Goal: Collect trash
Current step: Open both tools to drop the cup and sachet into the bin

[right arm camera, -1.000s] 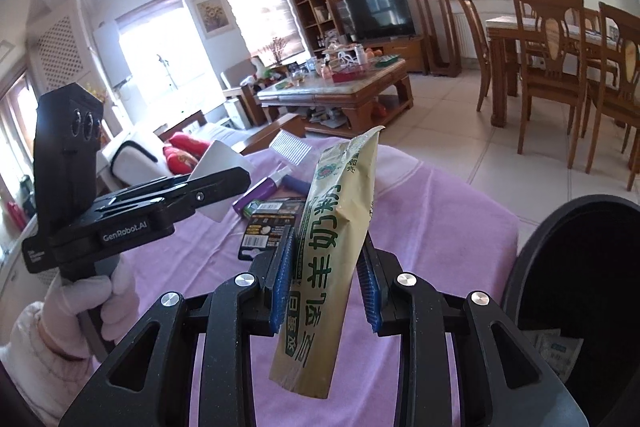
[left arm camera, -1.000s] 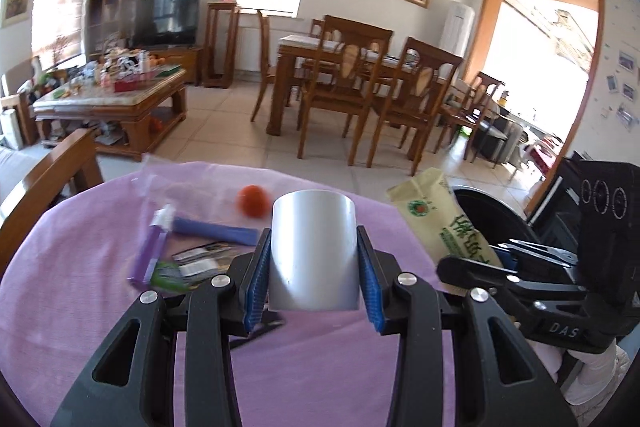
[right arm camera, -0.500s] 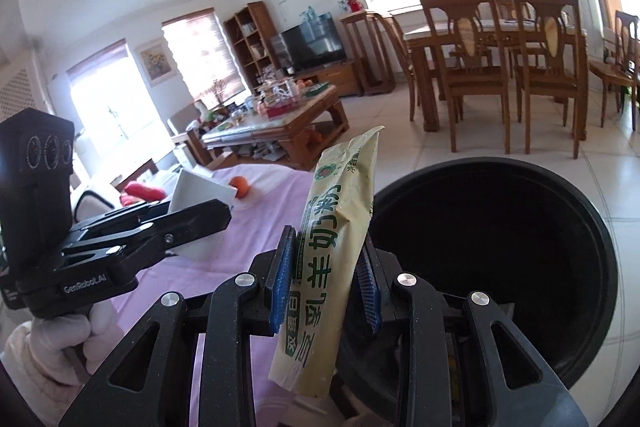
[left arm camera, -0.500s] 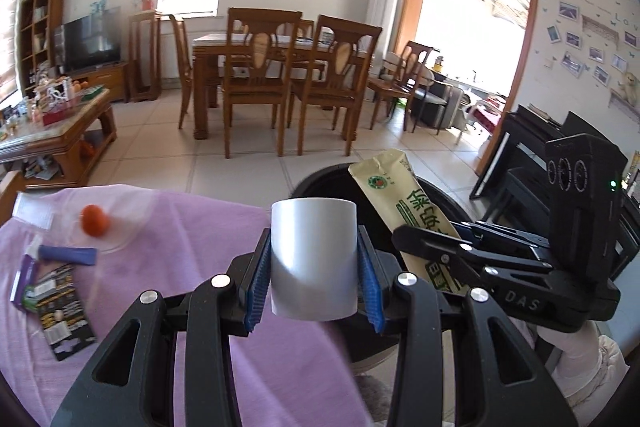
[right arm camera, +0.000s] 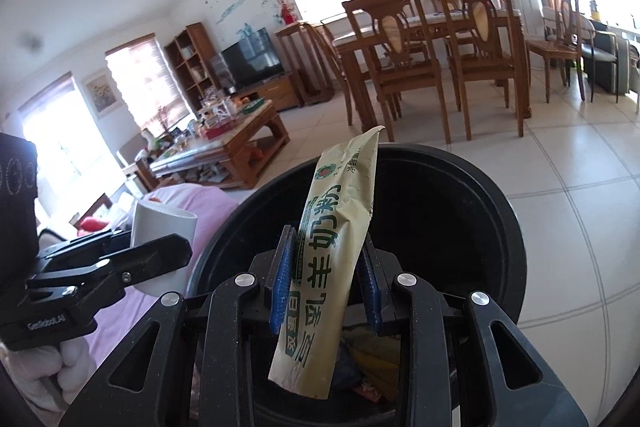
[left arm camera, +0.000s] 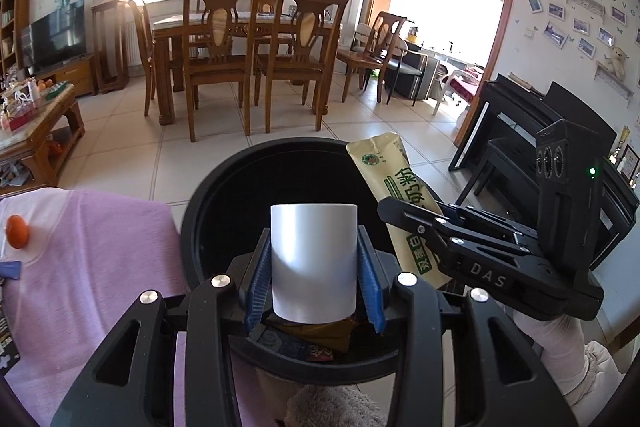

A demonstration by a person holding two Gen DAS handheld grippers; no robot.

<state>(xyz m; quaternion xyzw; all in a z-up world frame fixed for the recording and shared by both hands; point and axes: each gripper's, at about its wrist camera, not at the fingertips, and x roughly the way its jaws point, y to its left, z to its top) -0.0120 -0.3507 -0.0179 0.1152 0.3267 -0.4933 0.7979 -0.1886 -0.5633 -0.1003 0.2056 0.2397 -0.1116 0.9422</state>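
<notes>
My left gripper (left arm camera: 314, 285) is shut on a white paper cup (left arm camera: 313, 263), held upright over the mouth of a round black trash bin (left arm camera: 208, 195). My right gripper (right arm camera: 326, 283) is shut on a long yellow-green powder packet (right arm camera: 334, 251), which stands up between the blue pads above the same bin (right arm camera: 500, 211). Both grippers hover side by side over the bin: the packet (left arm camera: 400, 203) shows right of the cup in the left wrist view, and the cup (right arm camera: 160, 239) shows at the left in the right wrist view. Crumpled wrappers (right arm camera: 372, 355) lie at the bin's bottom.
A purple-covered table (left arm camera: 92, 267) lies left of the bin, with an orange fruit (left arm camera: 17, 231) and wrappers at its left edge. Dining chairs and a table (left arm camera: 240, 39) stand behind on tiled floor. A black piano (left arm camera: 540, 131) is at the right. A gloved hand (right arm camera: 52, 367) holds the left gripper.
Both grippers swung right from over the purple table to above the black bin, still gripping the cup and the packet. The bin now fills the lower middle of both views.
</notes>
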